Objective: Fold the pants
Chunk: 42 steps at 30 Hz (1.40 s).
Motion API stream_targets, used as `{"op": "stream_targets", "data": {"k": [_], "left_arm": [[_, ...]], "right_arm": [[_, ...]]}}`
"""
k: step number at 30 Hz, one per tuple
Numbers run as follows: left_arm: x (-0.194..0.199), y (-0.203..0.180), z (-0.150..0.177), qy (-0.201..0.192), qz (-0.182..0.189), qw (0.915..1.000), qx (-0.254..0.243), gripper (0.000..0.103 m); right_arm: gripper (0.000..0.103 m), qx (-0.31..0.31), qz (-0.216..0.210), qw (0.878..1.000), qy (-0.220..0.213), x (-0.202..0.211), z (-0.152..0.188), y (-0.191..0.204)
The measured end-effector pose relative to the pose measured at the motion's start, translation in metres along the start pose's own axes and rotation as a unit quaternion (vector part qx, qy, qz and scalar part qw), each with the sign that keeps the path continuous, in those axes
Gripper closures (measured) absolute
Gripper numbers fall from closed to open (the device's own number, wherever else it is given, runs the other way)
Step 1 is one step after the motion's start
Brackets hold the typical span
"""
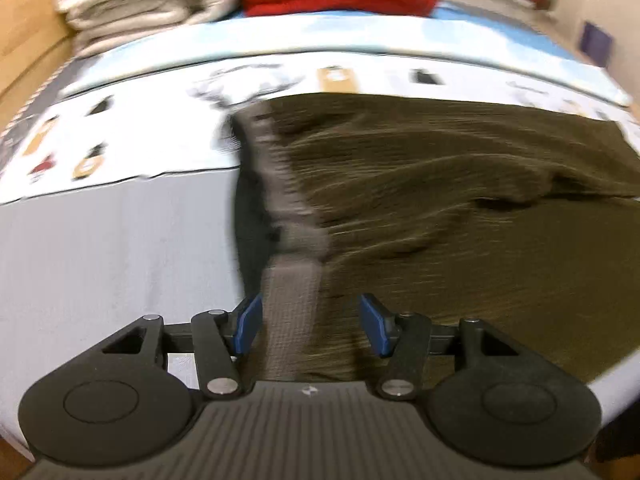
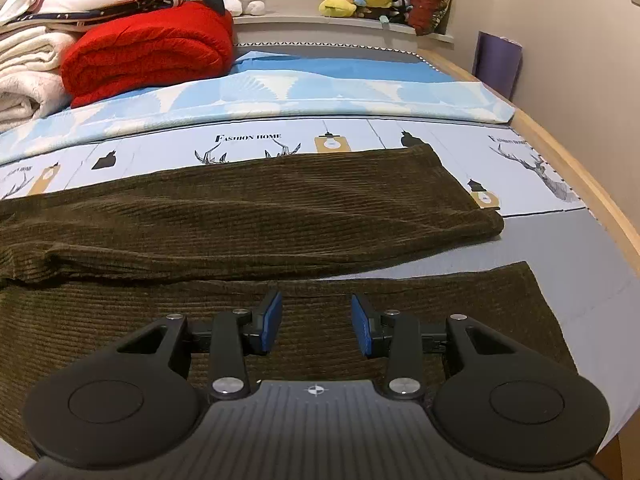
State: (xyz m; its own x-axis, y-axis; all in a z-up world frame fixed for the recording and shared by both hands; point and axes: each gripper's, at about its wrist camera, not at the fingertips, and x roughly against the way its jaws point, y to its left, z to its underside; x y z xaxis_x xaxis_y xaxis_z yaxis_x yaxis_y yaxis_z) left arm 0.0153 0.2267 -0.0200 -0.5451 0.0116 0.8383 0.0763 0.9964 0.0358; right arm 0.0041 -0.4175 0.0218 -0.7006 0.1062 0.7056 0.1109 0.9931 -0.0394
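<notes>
Pre-fold step: pants (image 2: pixel 256 208) lie spread on the bed (image 2: pixel 580 248). Left claw (image 1: pixel 310 324) open astride waistband (image 1: pixel 290 280); right claw (image 2: pixel 316 328) open, empty. Next: pinch waistband.

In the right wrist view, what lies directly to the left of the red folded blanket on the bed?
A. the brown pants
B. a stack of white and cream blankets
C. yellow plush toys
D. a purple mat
B: the stack of white and cream blankets sits against the left side of the red folded blanket.
</notes>
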Motion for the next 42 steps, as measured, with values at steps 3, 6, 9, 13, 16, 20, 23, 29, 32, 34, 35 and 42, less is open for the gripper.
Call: {"op": "stream_targets", "data": {"k": [3, 6, 9, 13, 16, 20, 23, 29, 32, 34, 35, 42], "left_arm": [[-0.017, -0.017, 0.008, 0.061, 0.027, 0.9967, -0.047, 0.043], [-0.046, -0.022, 0.023, 0.161, -0.006, 0.9841, -0.075, 0.048], [-0.044, -0.02, 0.018, 0.155, -0.003, 0.986, -0.062, 0.048], [-0.036, -0.026, 0.014, 0.121, -0.005, 0.9898, -0.076, 0.048], [-0.03, -0.025, 0.009, 0.1, -0.005, 0.9929, -0.065, 0.046], [-0.023, -0.028, 0.001, 0.077, -0.014, 0.9957, -0.048, 0.041], [-0.02, -0.031, -0.004, 0.064, -0.022, 0.9964, -0.05, 0.035], [-0.002, -0.005, -0.013, 0.028, -0.029, 0.9985, 0.037, 0.021], [-0.001, 0.007, -0.016, 0.029, 0.02, 0.996, 0.082, 0.026], [-0.005, 0.004, -0.016, 0.043, 0.038, 0.9959, 0.071, 0.04], [-0.008, 0.001, -0.014, 0.055, 0.048, 0.9955, 0.06, 0.048], [-0.04, -0.001, 0.0, 0.158, 0.018, 0.9867, 0.034, 0.072]], "right_arm": [[0.063, 0.004, 0.001, 1.0, 0.001, -0.001, 0.0, 0.0], [0.063, 0.005, 0.002, 1.0, 0.001, 0.0, 0.0, 0.001], [0.063, 0.005, 0.002, 1.0, 0.001, 0.0, 0.0, 0.0], [0.063, 0.003, 0.005, 1.0, 0.0, 0.0, 0.0, -0.001], [0.063, 0.0, 0.007, 1.0, -0.001, 0.0, 0.0, -0.001], [0.063, 0.007, 0.002, 1.0, -0.011, 0.002, -0.001, 0.003], [0.063, 0.017, 0.001, 1.0, -0.024, 0.004, -0.001, 0.008], [0.059, 0.025, 0.004, 0.999, -0.032, 0.002, -0.005, 0.01], [0.059, 0.027, 0.005, 0.999, -0.028, -0.002, -0.006, 0.01], [0.059, 0.028, 0.004, 0.999, -0.027, -0.003, -0.006, 0.01], [0.059, 0.029, 0.003, 0.999, -0.027, -0.004, -0.006, 0.01], [0.059, 0.017, 0.006, 1.0, -0.016, -0.011, -0.01, 0.008]]}}
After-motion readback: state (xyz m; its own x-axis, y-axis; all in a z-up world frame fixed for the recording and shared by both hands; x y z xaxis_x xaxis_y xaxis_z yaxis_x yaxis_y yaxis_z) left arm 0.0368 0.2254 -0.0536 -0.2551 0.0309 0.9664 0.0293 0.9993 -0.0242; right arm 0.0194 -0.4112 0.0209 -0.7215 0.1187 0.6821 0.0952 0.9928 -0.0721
